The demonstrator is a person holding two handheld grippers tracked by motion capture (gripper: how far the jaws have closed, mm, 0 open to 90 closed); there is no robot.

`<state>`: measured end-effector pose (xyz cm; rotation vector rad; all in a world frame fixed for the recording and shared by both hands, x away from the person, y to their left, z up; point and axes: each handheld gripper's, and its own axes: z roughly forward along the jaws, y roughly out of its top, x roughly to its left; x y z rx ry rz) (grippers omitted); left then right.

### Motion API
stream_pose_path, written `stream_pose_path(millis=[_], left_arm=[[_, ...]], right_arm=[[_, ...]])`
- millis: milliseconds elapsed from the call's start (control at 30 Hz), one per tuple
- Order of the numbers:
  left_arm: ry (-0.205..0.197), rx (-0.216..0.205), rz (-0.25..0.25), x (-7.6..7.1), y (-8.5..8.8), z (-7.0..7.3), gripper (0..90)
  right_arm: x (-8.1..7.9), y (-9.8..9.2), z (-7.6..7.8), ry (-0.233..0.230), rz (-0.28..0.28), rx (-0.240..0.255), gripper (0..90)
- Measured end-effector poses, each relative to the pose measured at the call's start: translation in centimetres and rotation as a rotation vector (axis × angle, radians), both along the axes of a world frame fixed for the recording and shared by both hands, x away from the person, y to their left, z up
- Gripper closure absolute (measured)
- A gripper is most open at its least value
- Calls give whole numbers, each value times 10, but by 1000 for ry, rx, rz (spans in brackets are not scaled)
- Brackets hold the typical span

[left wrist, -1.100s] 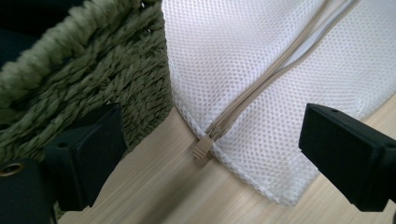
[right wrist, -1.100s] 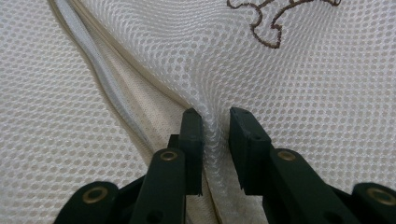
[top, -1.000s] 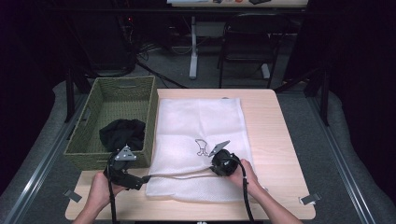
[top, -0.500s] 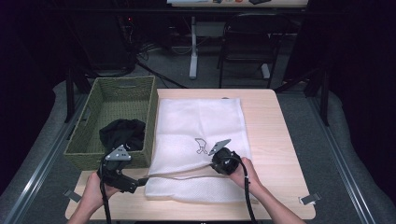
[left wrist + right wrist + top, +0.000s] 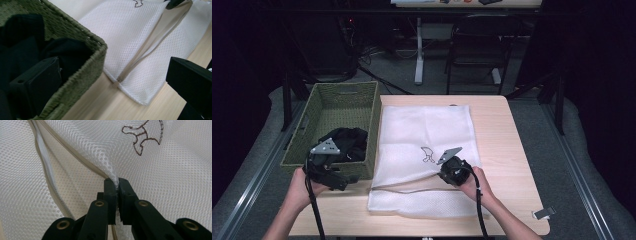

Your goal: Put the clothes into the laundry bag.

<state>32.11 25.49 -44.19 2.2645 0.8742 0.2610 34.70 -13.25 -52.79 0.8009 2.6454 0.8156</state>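
A white mesh bag (image 5: 427, 130) lies flat on the wooden table (image 5: 507, 150), with its zipper opening (image 5: 150, 42) gaping near the front. My right gripper (image 5: 438, 174) is shut on a pinched fold of the bag's top layer (image 5: 117, 182) and holds it slightly raised beside a brown stitched figure (image 5: 142, 135). My left gripper (image 5: 343, 181) hovers at the front right corner of the green woven basket (image 5: 374, 130). Its jaws have just been opening and stand wide apart (image 5: 110, 75) with nothing gripped. A black garment (image 5: 343, 140) lies inside the basket.
The basket stands at the table's left edge, touching the bag's side. A small clip (image 5: 544, 212) sits at the front right table edge. Bare wood (image 5: 100, 105) shows in front of the bag. A chair and desk legs stand beyond the table.
My left gripper has lifted and drawn left, away from the bag's front edge toward the basket corner, with its jaws wider. The right gripper has stayed put on the mesh.
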Motion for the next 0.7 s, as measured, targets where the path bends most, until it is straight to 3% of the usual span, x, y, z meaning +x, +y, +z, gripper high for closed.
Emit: stream_pose_path(millis=[233,367,400,533,700], left_arm=[[-19,90,12,21,7,23,0],[-29,148,-1,32,9,31,0],[-34,168,-29,37,10,33,0],[-39,223,-64,52,15,37,0],[-3,276,-74,73,22,33,0]], right_arm=[[1,0,3,-8,-9,0,861],[0,-1,5,-14,-9,3,861],[0,-2,6,-24,-4,12,861],[0,-3,6,-24,1,19,861],[1,-2,5,-20,5,9,861]])
